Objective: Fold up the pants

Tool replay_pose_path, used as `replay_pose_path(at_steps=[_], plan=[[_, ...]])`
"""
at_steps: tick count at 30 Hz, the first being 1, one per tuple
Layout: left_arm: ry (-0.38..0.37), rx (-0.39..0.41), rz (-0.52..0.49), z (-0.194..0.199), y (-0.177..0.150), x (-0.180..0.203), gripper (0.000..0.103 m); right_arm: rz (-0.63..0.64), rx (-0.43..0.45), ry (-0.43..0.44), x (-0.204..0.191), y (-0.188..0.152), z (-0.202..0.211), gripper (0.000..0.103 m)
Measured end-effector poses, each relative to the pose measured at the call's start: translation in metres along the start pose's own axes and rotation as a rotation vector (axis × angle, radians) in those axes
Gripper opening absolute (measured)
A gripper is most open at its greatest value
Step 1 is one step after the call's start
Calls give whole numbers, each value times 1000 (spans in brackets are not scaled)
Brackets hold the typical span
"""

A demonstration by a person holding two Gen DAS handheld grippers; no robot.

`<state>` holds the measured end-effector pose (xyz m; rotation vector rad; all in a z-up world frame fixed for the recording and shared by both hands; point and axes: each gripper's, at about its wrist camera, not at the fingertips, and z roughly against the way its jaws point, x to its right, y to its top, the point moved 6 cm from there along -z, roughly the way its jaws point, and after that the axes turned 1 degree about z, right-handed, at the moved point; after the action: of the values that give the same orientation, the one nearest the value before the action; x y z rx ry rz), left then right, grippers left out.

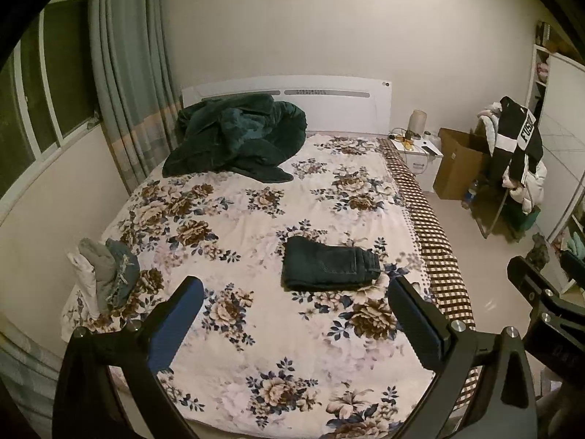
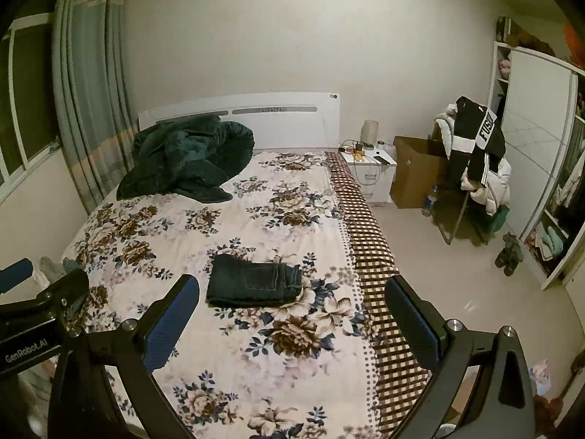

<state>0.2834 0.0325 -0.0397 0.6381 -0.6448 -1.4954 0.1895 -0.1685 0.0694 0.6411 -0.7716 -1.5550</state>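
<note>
The dark jeans [image 1: 331, 270] lie on the flowery bedspread [image 1: 234, 219], near the right side of the bed. They are already folded into a neat, flat block, so the folding looks done or almost done.

The left gripper [image 1: 292, 323] hangs above the bed with its jaws wide apart and nothing between them. The right gripper [image 2: 290, 320] is the same: spread open, holding nothing. Both hang well back from the jeans, nearer the foot of the bed. That is likely because the jeans need no more holding.

A small pile of other clothes [image 1: 106, 272] sits at the left edge of the bed. It may be waiting for its turn. A big dark green blanket [image 1: 237, 139] is bunched up by the headboard, out of the way of the folding spot.

On the floor past the bed stands an open cardboard box [image 2: 416, 172]. What is inside it cannot be seen. The wardrobe [image 2: 537, 168] has open shelves with soft things on them, too small to name.
</note>
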Motion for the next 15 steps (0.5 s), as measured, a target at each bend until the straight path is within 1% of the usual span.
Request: replay_pose_path(at_steps=[8, 15], plan=[[-2, 2, 2, 1, 1, -3, 103, 10, -10, 23, -6, 2, -6, 103], [3, 2, 8, 5, 1, -7, 103, 13, -12, 25, -8, 1, -9, 103]])
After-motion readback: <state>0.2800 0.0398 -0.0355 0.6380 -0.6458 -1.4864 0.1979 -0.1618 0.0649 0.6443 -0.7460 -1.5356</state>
